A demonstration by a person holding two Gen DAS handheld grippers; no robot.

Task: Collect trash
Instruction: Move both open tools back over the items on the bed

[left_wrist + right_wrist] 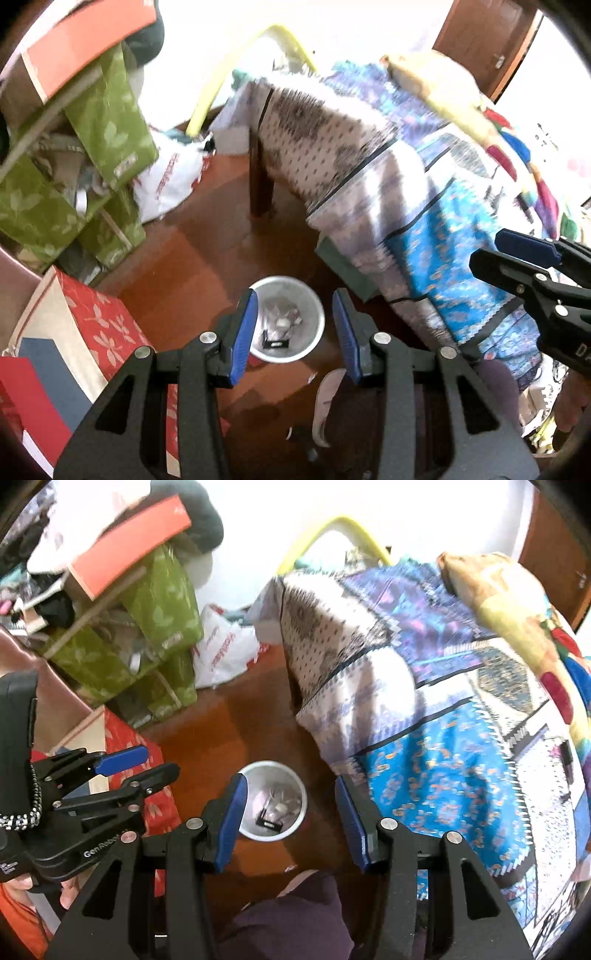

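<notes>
Both grippers are seen pointing steeply down at a small white trash bin that stands on the brown wooden floor. In the left wrist view, the left gripper is seen with its blue-padded jaws parted by a moderate gap and nothing held between them; the bin is framed in that gap, well below the pads. In the right wrist view, the right gripper is likewise seen moderately parted and empty, with the bin lying below and slightly toward its left jaw. Crumpled wrappers and a small dark item are visible inside the bin. A bed draped in a patterned blue and white cover is found beyond the right jaw, and green patterned boxes beyond the left.
</notes>
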